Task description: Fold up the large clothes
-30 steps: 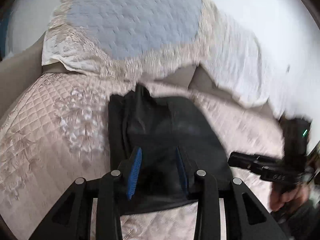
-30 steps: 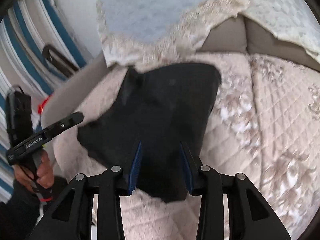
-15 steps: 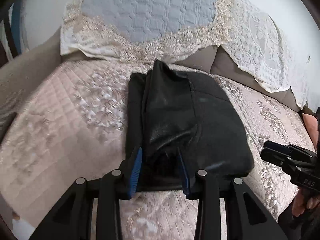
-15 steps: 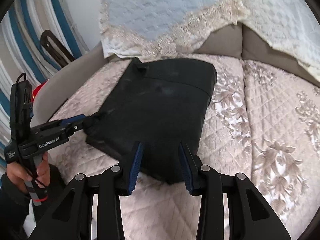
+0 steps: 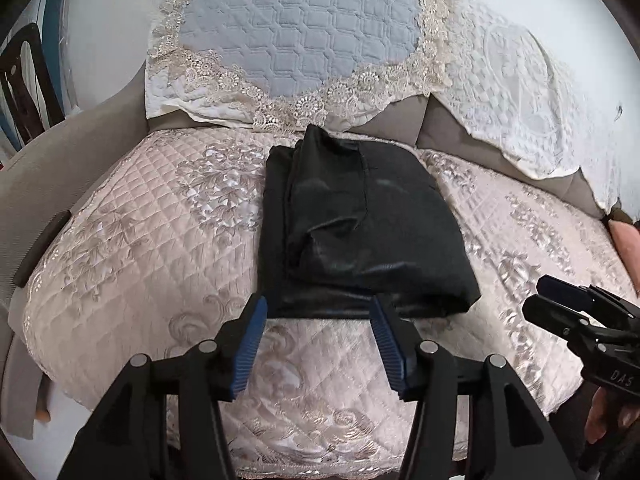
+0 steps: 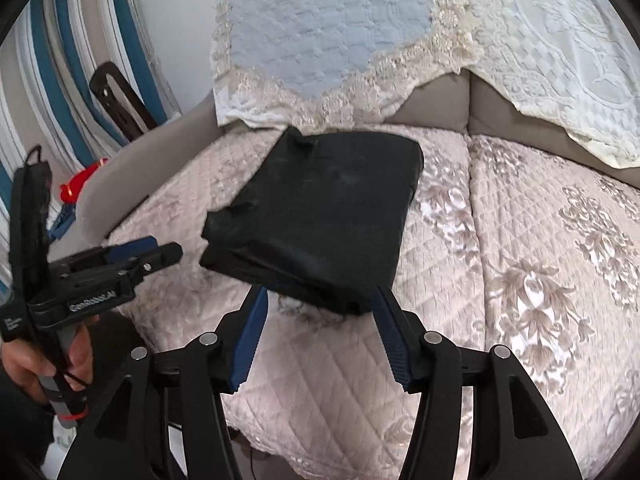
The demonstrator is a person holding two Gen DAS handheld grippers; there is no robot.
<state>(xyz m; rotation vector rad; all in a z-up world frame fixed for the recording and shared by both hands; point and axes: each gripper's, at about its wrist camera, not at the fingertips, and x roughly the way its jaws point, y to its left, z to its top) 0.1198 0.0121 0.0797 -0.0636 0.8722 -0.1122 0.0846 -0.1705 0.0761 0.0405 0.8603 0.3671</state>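
I see the black garment (image 5: 360, 224) lying folded on the sofa seat (image 5: 132, 240), just ahead of both grippers. The jaws of my left gripper (image 5: 318, 344) are opening with nothing between them, and the same holds for my right gripper (image 6: 318, 340). The long side of the garment runs away from me toward the backrest, and its near edge lies just beyond both grippers.
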